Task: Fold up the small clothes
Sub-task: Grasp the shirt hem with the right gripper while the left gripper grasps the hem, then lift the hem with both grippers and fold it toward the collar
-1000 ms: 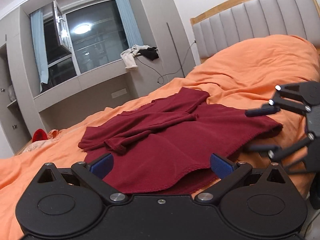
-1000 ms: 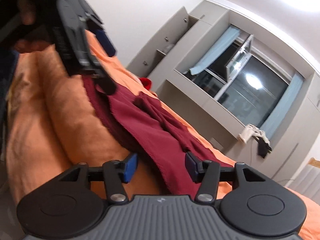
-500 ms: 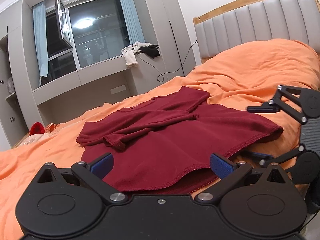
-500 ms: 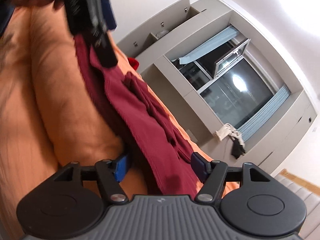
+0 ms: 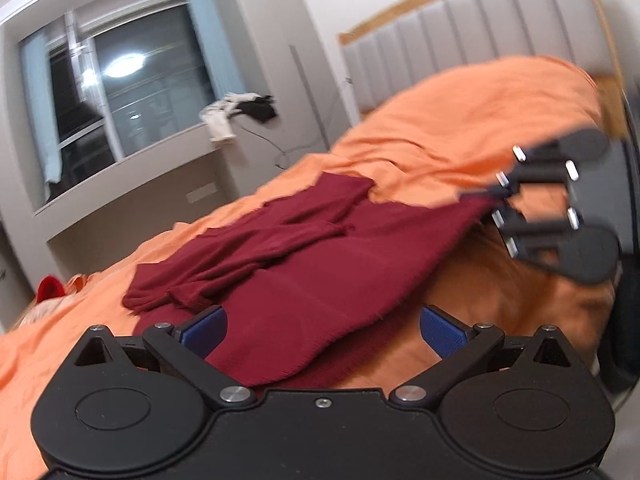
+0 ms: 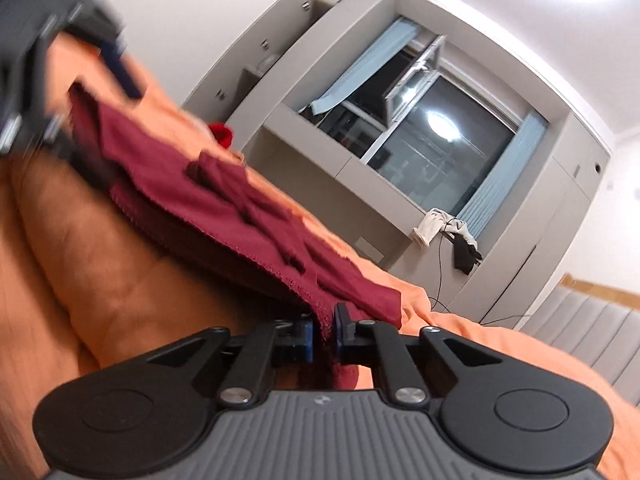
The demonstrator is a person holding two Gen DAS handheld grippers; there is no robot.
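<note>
Pads of the right gripper (image 6: 323,330) are pinched on the hem corner of the dark red garment (image 5: 304,264), the cloth bunched between the blue faces and a little tail of it hanging below them. The jaws have just been closing, and the fabric is now clamped. That corner is lifted slightly off the orange duvet (image 5: 460,148), so the hem edge runs taut and raised from the clamp towards the other gripper, with a shadowed gap beneath it.

The left gripper (image 5: 322,326) stands with its jaws wide apart, one blue pad on either side of the near hem of the garment, the cloth lying between them but not pressed. Judging by this, the left is set to take the opposite hem corner, so that both bottom corners can be carried up together for the fold.

The garment itself lies spread flat on the duvet, its sleeves folded across the body on the part farther from the grippers, towards the window (image 5: 120,92). Holding it by the hem keeps the folded sleeves undisturbed. Beyond the garment, the grey padded headboard (image 5: 460,40) rises at the head of the bed, and a bundle of pale and black clothes (image 5: 240,116) sits on the sill below the window, well apart from the garment.
</note>
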